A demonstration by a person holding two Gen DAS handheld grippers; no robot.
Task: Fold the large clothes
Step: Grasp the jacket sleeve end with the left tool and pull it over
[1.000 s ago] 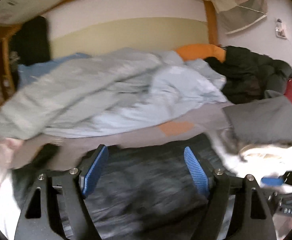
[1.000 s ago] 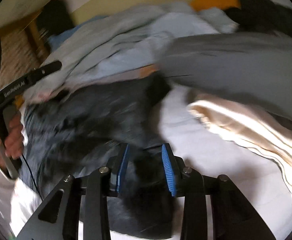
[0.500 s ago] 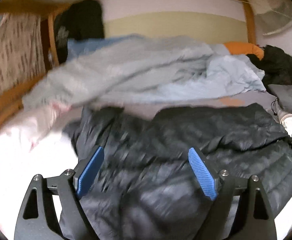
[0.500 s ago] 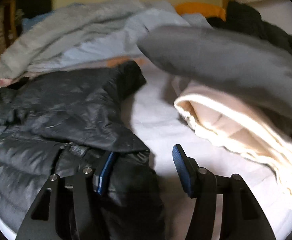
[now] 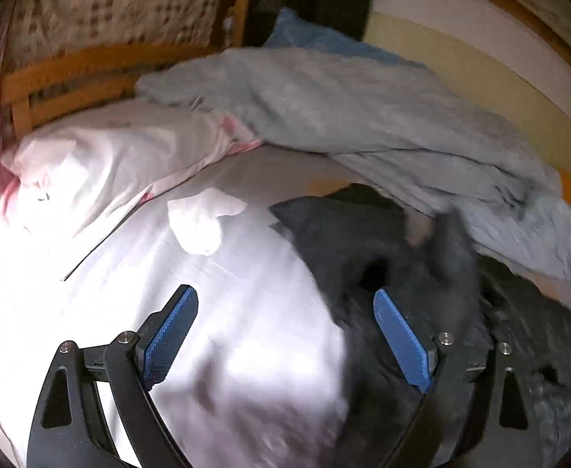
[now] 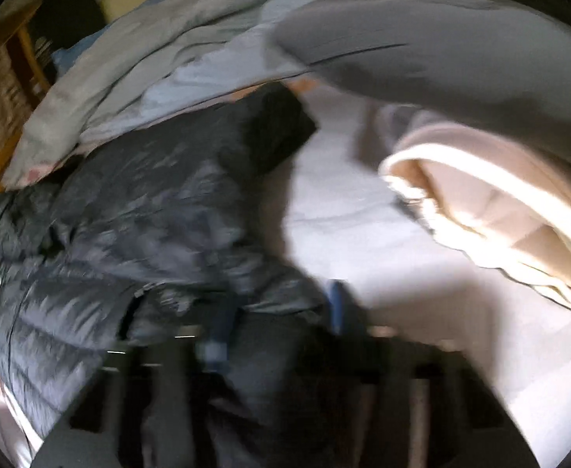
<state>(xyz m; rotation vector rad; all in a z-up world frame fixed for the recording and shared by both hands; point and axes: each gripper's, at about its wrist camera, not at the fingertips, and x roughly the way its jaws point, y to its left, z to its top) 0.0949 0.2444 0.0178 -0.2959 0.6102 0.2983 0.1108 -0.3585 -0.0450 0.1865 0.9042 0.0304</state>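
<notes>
Left wrist view: left gripper has its blue fingers spread wide, nothing between them. Left finger sits over the white sheet, right finger over the edge of the jacket, lower right of frame. Whether either touches cloth, can't tell.

Right wrist view: heavy motion blur. Right gripper is at bottom centre, blue pads barely readable; a fold of the jacket lies across them. Can't tell if the fingers are clenched on it or just over it.

Jacket is dark, quilted and puffy, and fills left and centre of that frame on the bed. Judgement:
- light for its bulk, soft, no stiffness
- shiny shell, probably slippery
- padding compresses, then springs back, so folds may not stay

Best hold is likely a seam, hem or cuff, where the layers are thin; mid-panel pinches could slide off.

Outward: grey-blue quilt heaped behind the jacket, pillow upper left. Right view: cream cloth and grey cloth stacked at right.
</notes>
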